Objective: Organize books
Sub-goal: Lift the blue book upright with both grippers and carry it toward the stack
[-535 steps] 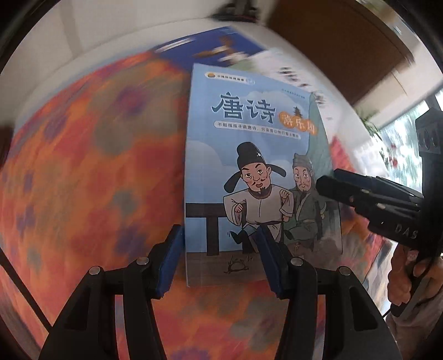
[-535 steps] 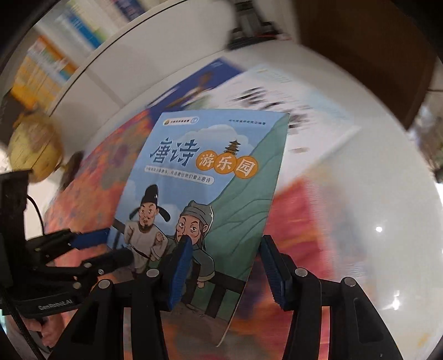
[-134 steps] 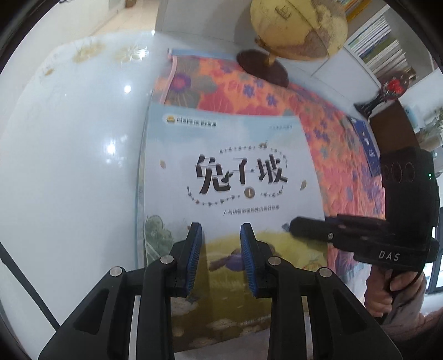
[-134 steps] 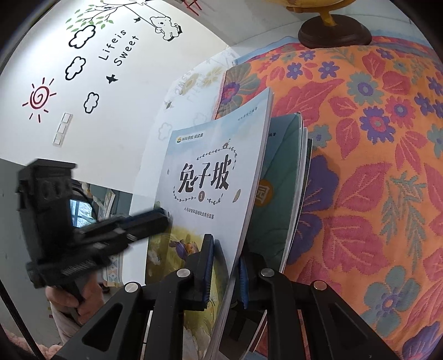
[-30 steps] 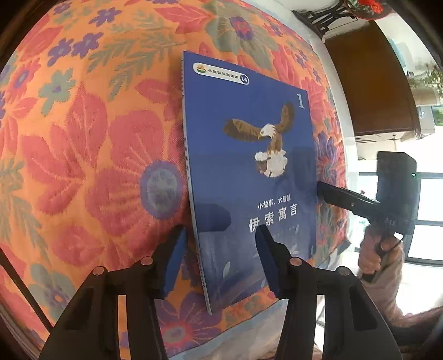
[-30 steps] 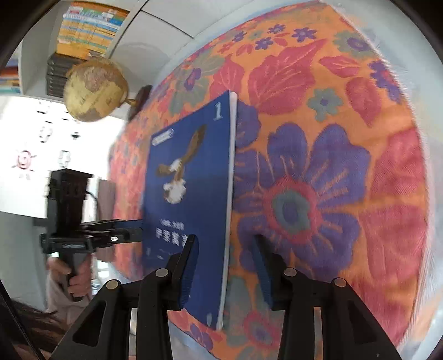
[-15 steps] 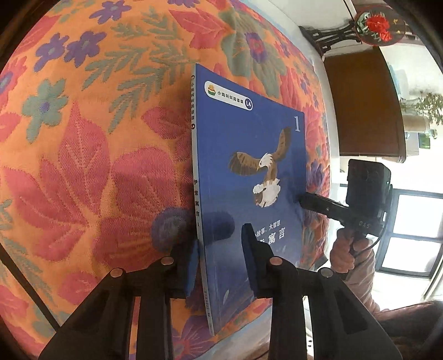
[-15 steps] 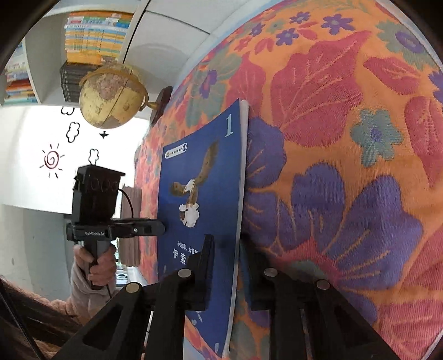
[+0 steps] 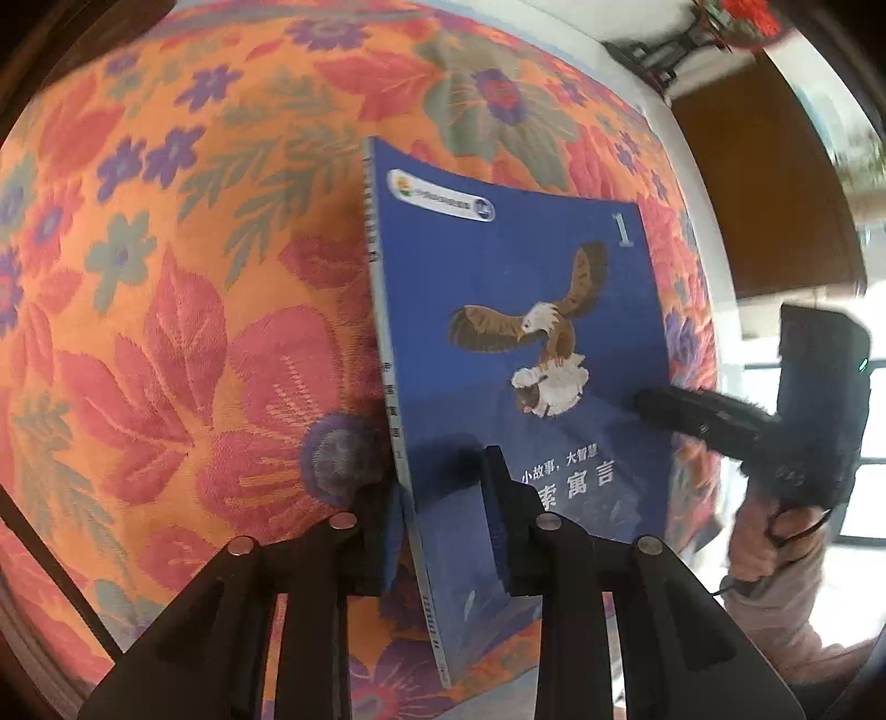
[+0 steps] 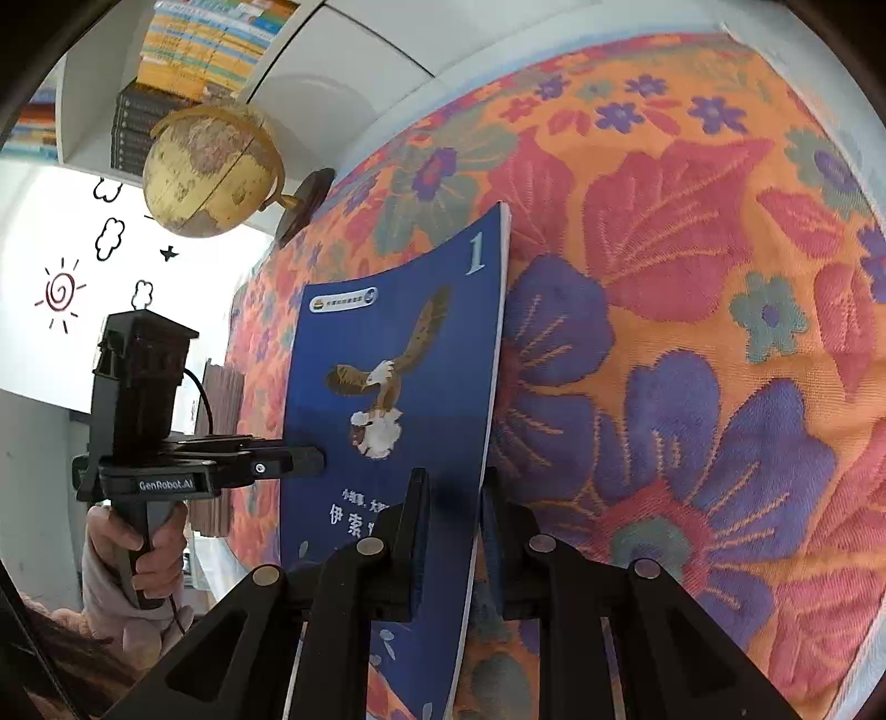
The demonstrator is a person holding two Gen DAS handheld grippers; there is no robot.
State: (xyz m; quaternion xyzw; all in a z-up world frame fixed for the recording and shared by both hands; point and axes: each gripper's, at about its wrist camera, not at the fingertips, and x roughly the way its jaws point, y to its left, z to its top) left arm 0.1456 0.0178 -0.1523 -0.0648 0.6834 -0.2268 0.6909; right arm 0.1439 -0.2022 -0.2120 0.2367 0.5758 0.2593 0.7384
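Observation:
A blue book (image 9: 526, 343) with an eagle and a "1" on its cover is held up, bowed, over the floral cloth (image 9: 166, 332). My left gripper (image 9: 443, 498) is shut on the book's spine edge near the bottom. My right gripper (image 10: 454, 498) is shut on the opposite, open edge of the blue book (image 10: 387, 343). In the left wrist view the right gripper (image 9: 653, 401) reaches in from the right onto the cover's edge. The right wrist view shows the left gripper (image 10: 310, 462) coming in from the left, held by a hand (image 10: 138, 543).
The orange floral cloth (image 10: 692, 332) covers the table. A globe (image 10: 210, 171) on a dark stand sits at the cloth's far edge, below a shelf of books (image 10: 205, 39). A dark wooden cabinet (image 9: 764, 183) stands past the table's white edge.
Both grippers' jaws have closed on the blue book's two side edges. The book has come up off the cloth and now bows between them.

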